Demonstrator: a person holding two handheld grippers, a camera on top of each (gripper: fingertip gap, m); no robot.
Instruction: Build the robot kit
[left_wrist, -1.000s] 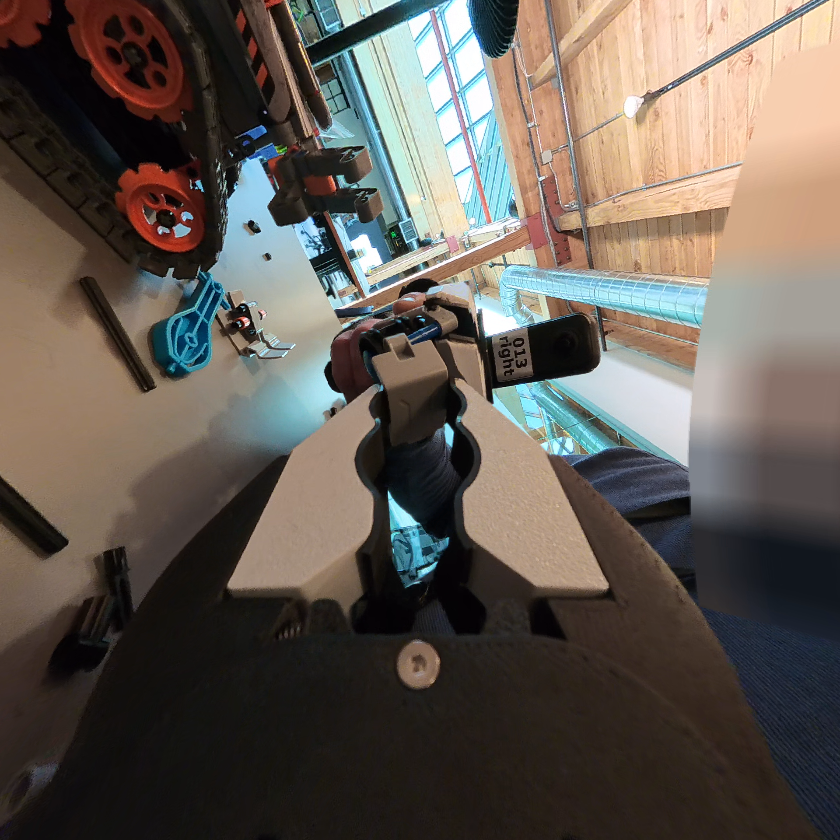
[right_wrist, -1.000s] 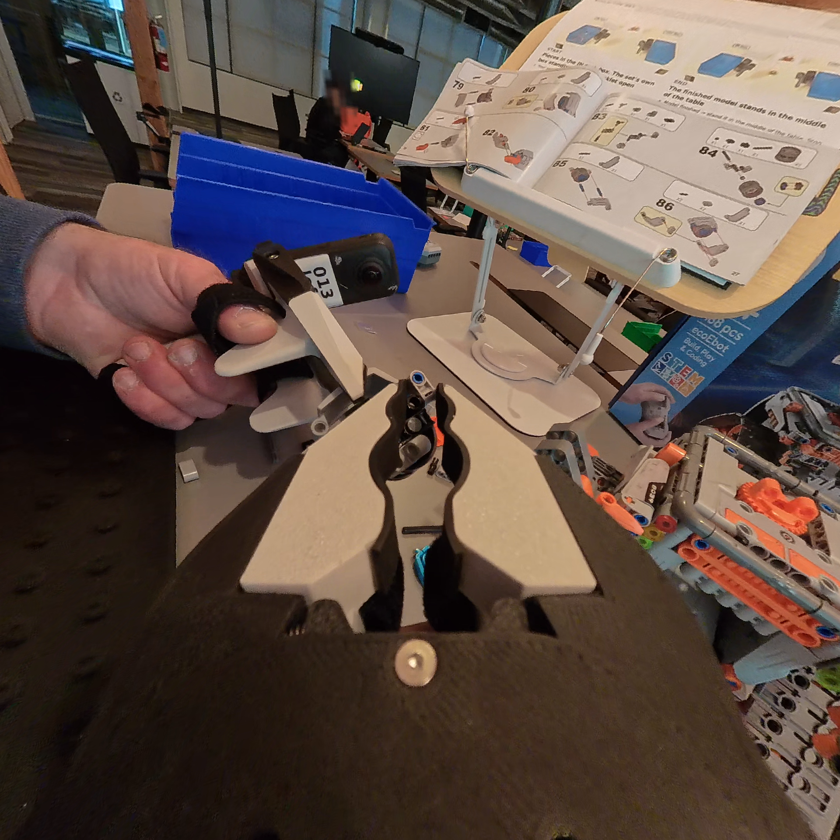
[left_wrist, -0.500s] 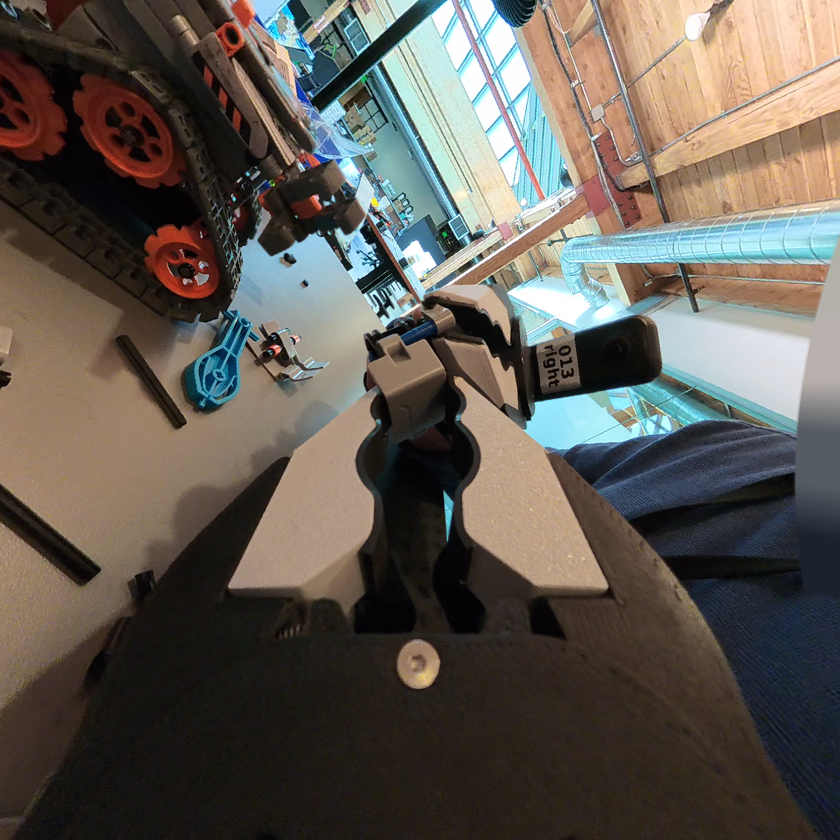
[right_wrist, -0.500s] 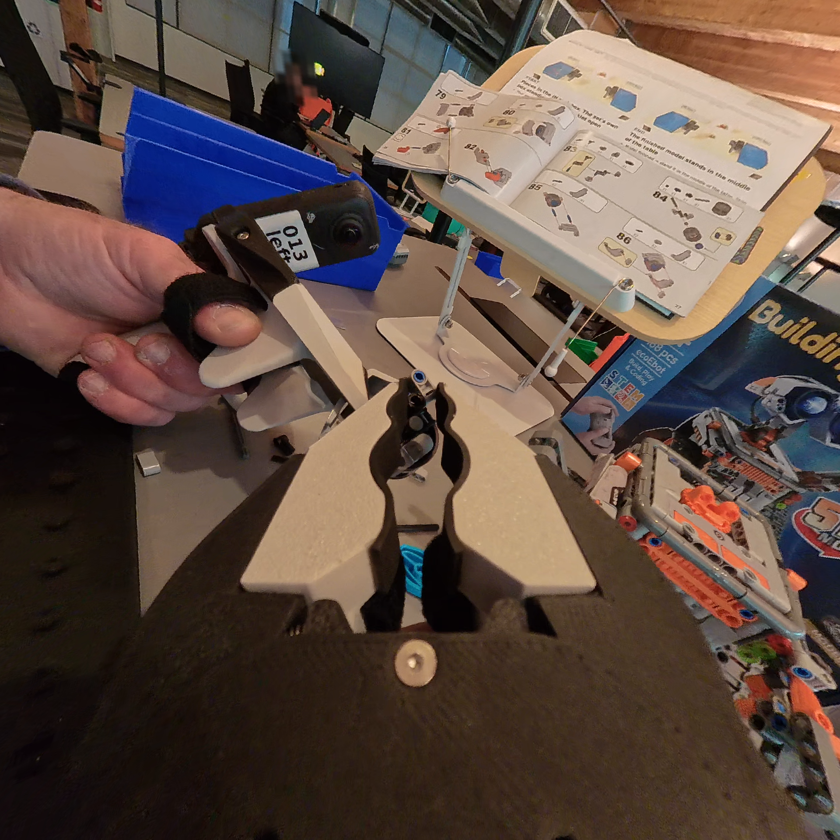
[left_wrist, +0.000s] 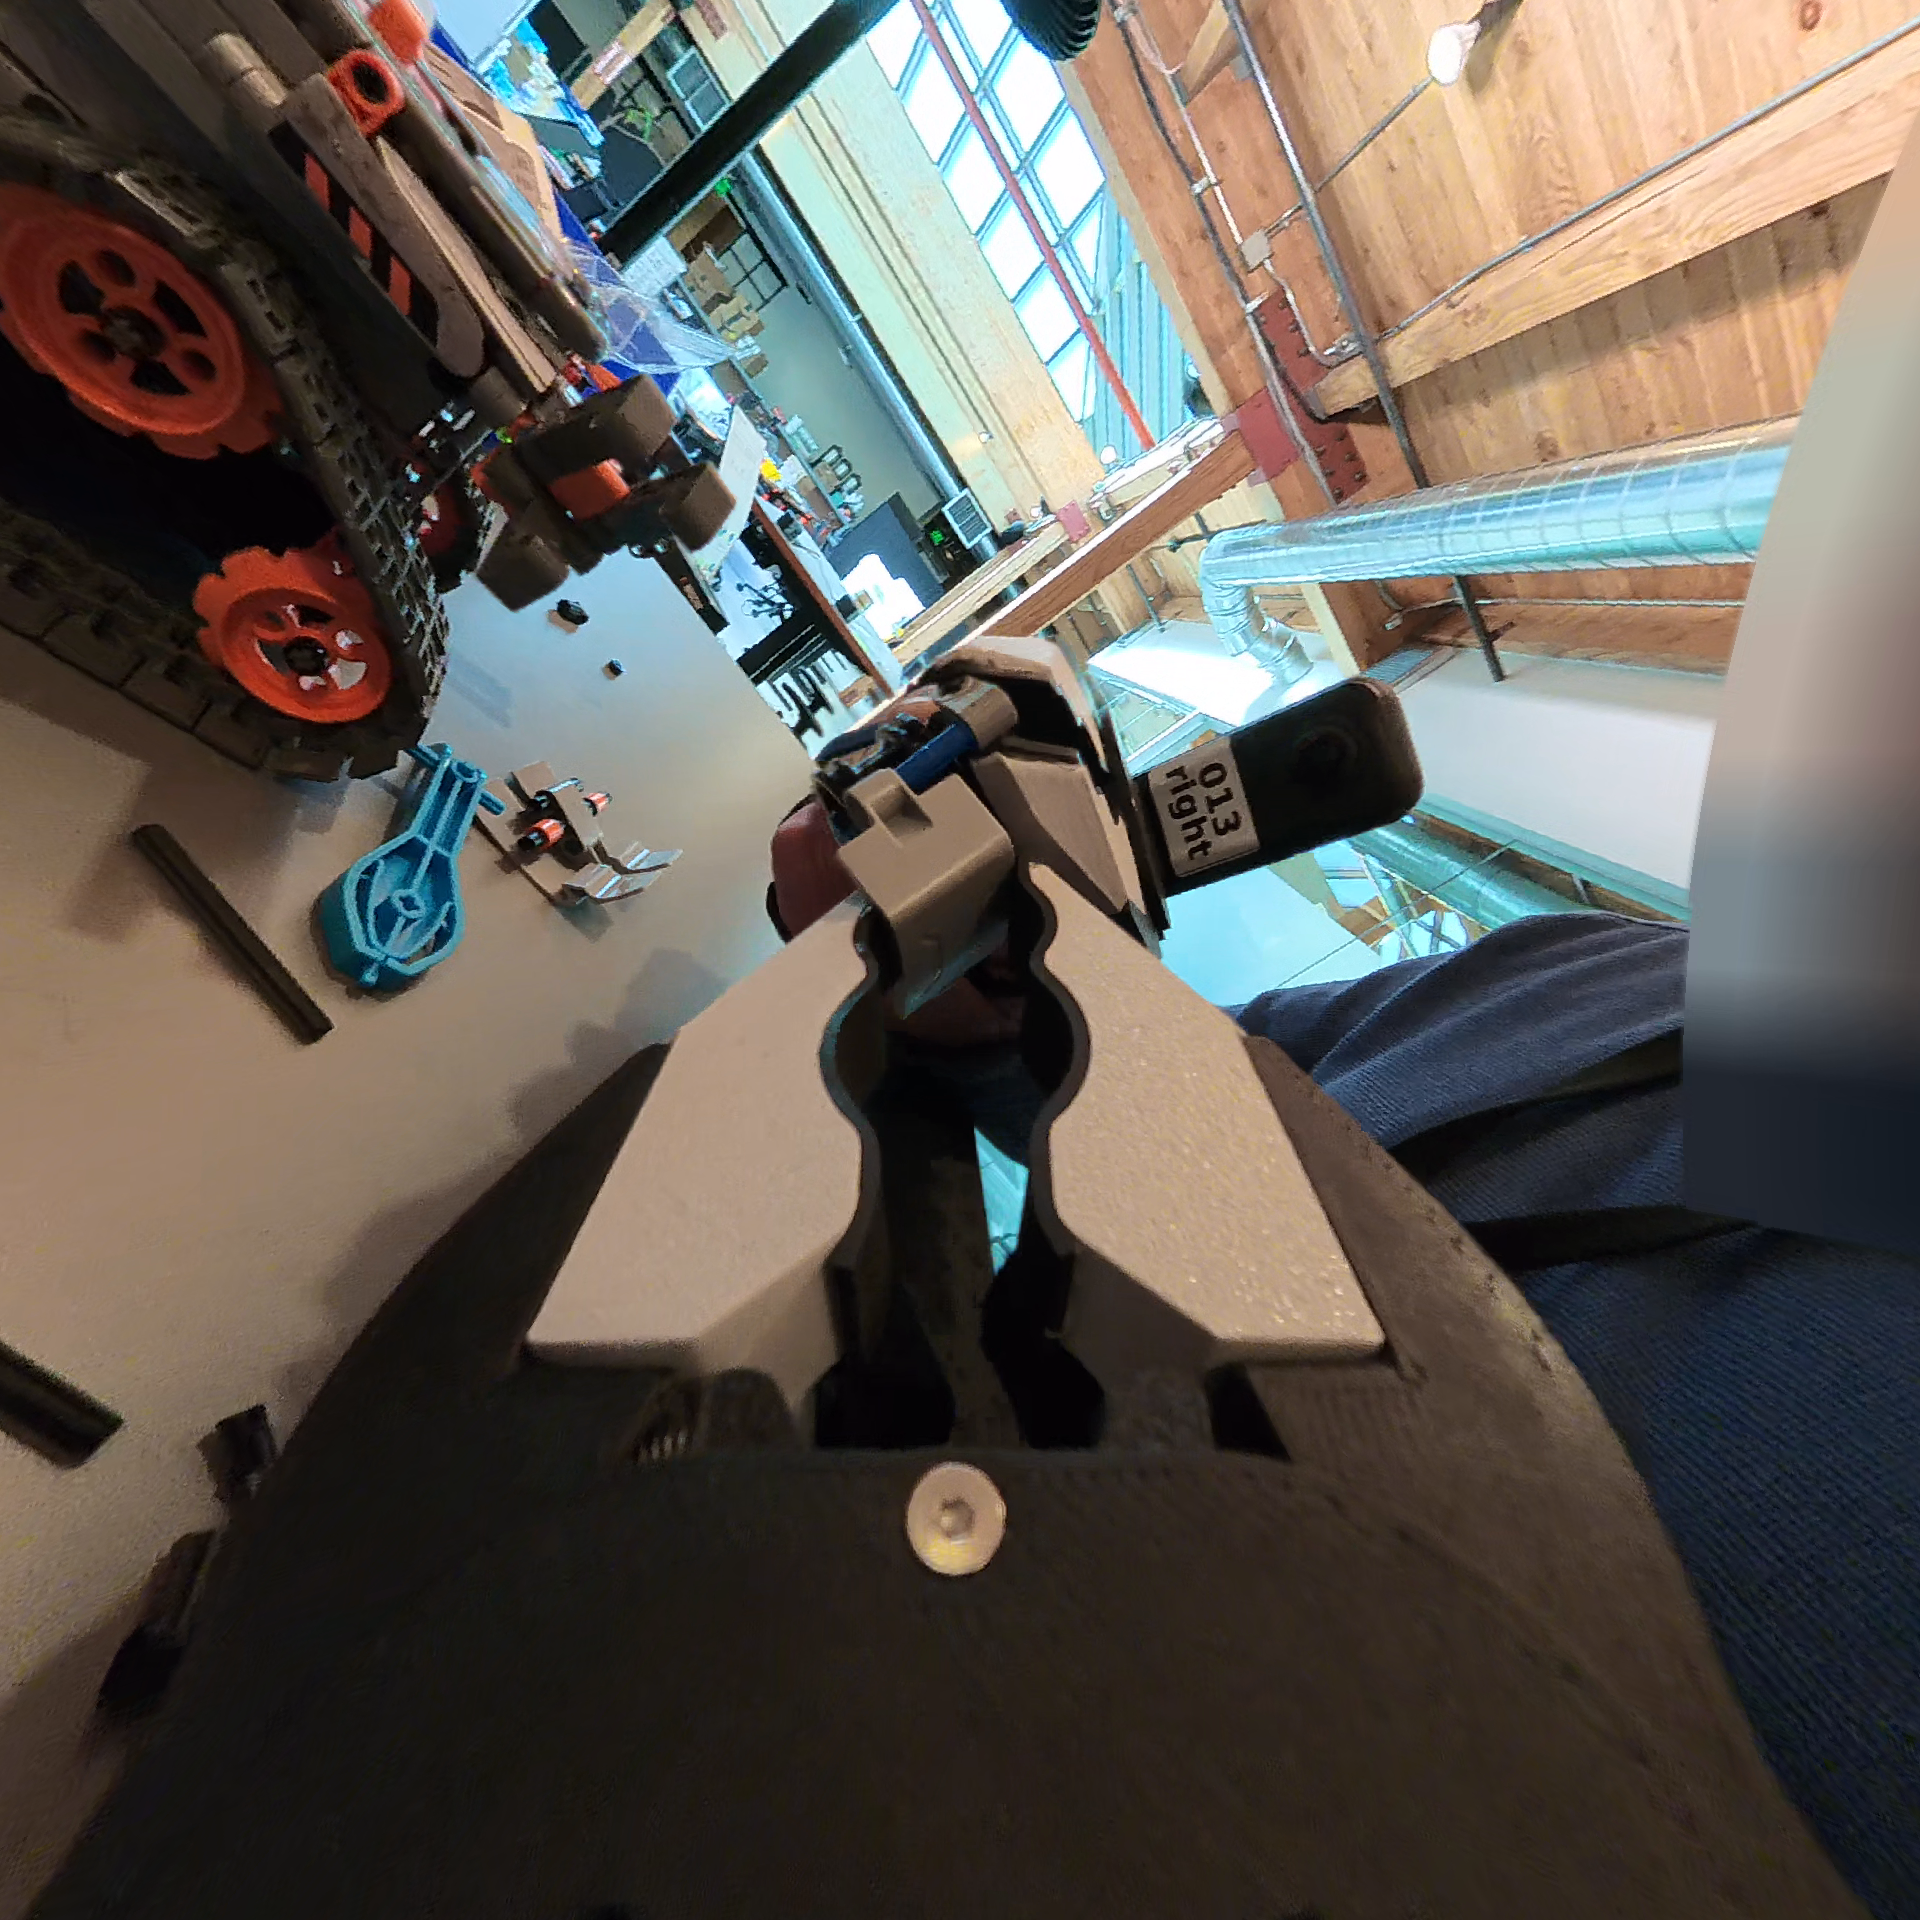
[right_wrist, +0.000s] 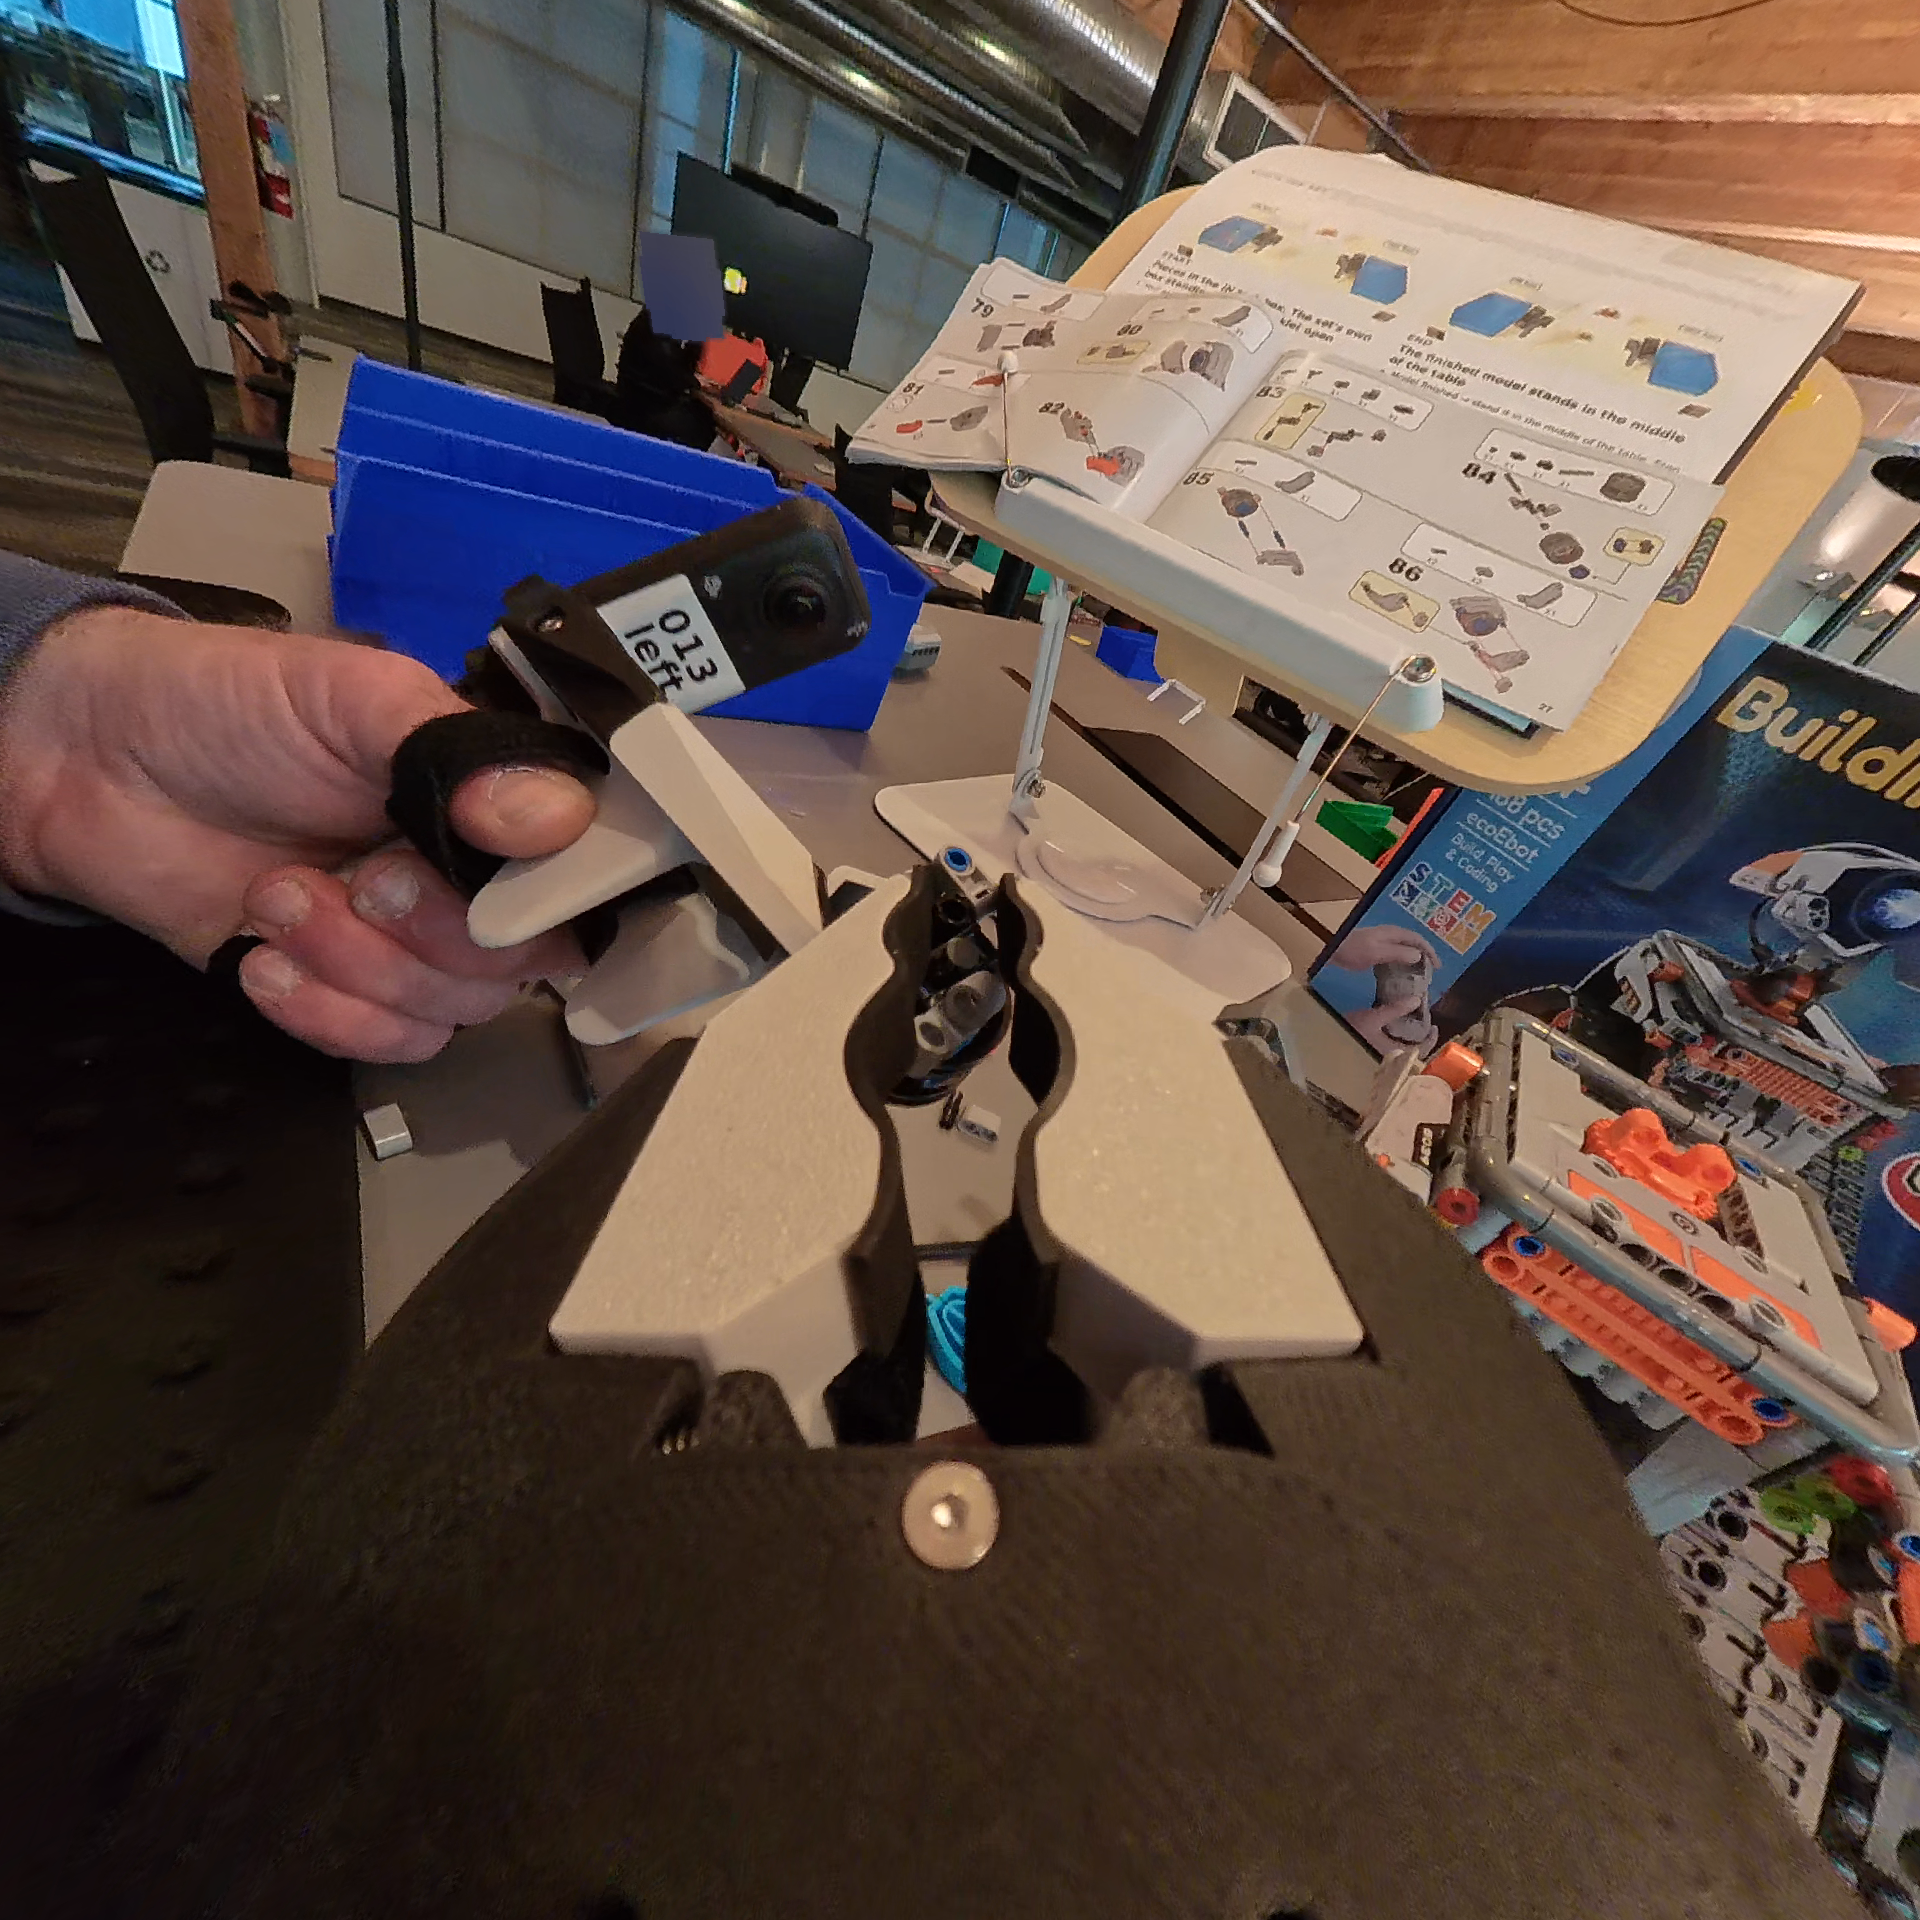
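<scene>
Wooden ceiling boards and a silver duct (left_wrist: 1496, 520) filled the background of the left wrist view, with the grey desk (left_wrist: 156, 1143) tipped up to the left of the left gripper (left_wrist: 940, 914). That gripper was pinching a grey angular piece (left_wrist: 920, 883) at its fingertips. Just beyond it, touching or nearly so, was the right gripper (left_wrist: 997, 748), carrying a blue pin (left_wrist: 940, 746). Farther left on the desk lay a turquoise tool (left_wrist: 400, 894), a black rod (left_wrist: 229, 935) and a tracked model with orange wheels (left_wrist: 291, 644).

From the right wrist view, the right gripper (right_wrist: 961, 904) was pressed on a dark beam assembly (right_wrist: 956, 977) standing upright between its fingers. Close on its left, a hand (right_wrist: 260, 821) held the left gripper (right_wrist: 727, 883). Beyond stood a white book stand (right_wrist: 1081, 862) with an open manual (right_wrist: 1299, 468), and blue bins (right_wrist: 540, 540) beyond-left. To the right sat a grey-and-orange model (right_wrist: 1662, 1268) and a printed box (right_wrist: 1662, 831).
</scene>
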